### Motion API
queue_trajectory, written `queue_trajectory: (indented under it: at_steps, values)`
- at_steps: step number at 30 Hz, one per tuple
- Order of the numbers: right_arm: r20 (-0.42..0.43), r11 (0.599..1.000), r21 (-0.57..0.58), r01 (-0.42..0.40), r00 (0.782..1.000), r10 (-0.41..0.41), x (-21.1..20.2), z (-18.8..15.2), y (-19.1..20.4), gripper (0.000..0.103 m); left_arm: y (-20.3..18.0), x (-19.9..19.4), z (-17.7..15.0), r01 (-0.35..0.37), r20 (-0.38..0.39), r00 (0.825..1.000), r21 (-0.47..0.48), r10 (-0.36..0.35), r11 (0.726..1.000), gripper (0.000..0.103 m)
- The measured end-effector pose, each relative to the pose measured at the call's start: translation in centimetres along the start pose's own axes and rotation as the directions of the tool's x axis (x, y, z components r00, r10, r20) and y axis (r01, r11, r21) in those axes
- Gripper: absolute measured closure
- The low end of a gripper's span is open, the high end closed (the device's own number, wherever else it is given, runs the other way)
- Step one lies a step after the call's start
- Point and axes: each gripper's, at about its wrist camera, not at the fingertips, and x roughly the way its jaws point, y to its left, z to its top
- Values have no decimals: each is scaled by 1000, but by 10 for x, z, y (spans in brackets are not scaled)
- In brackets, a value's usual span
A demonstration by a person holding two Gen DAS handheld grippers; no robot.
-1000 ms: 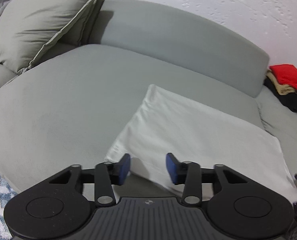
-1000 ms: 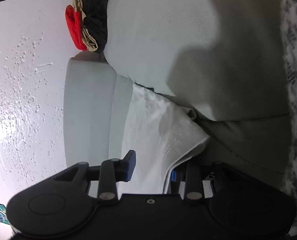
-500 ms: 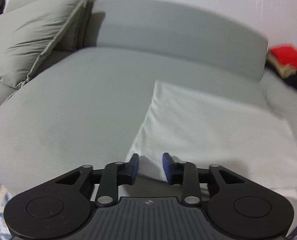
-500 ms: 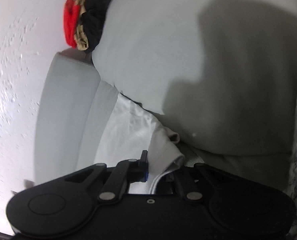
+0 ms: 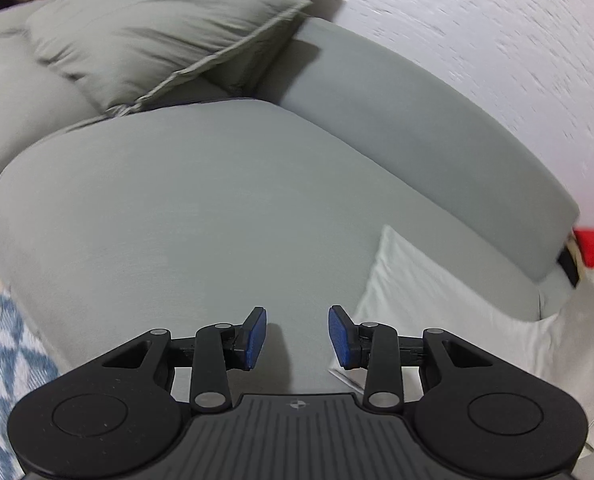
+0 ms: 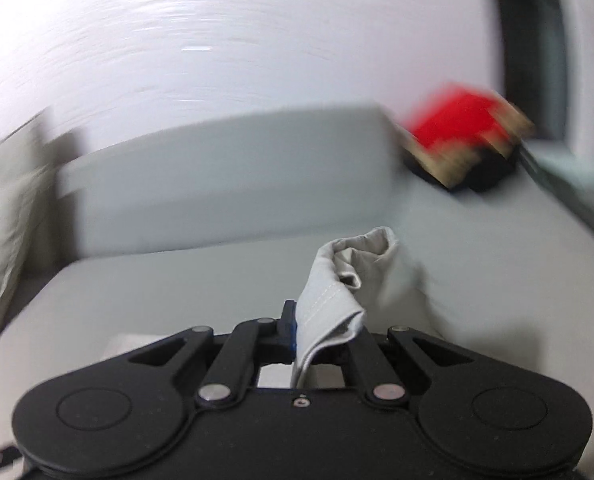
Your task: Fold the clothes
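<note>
two claws — right claw (image 6: 297, 332) pinching one white garment (image 6: 329, 300), left claw (image 5: 297, 336) parted, empty — two cushions (image 5: 157, 32).

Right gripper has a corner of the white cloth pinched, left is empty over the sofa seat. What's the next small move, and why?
Probably bring the left gripper sideways onto the near edge of the white cloth and close on it. Its jaws are apart with only the sofa seat between them, while the right gripper is shut on one corner; two grips would let the fold be carried evenly.
</note>
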Motion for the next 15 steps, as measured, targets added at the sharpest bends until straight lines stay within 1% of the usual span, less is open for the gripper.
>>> queue_trajectory:
  at_steps: [1,3,5,7,9,10,12,15]
  values:
    - [13,997,-68,-31,999,32,-2,2,22,100,4,1,1,-1,-6,1000,-25,0,1000,68]
    - [-19,980,-172,-101,995,100,0,-4,64,100,11,4,3,0,-22,1000,-72,-2,997,68]
    - [-119,962,-219,-165,983,141,16,-19,94,100,15,7,4,2,-33,999,-103,-5,995,68]
    - [-236,945,-243,-220,958,162,36,-37,119,100,17,6,3,3,-38,999,-109,-8,994,68]
    - [-340,941,-227,-249,926,164,53,-55,130,100,16,5,2,0,-34,999,-92,-3,996,68]
    - [-356,943,-214,-253,920,166,56,-59,131,100,14,5,2,-1,-32,999,-80,-2,997,68]
    - [-369,948,-192,-256,913,172,58,-64,130,99,12,5,1,0,-24,1000,-64,-2,998,68]
    - [-357,953,-155,-261,914,193,48,-58,128,99,10,5,1,5,-20,1000,-62,-6,998,68]
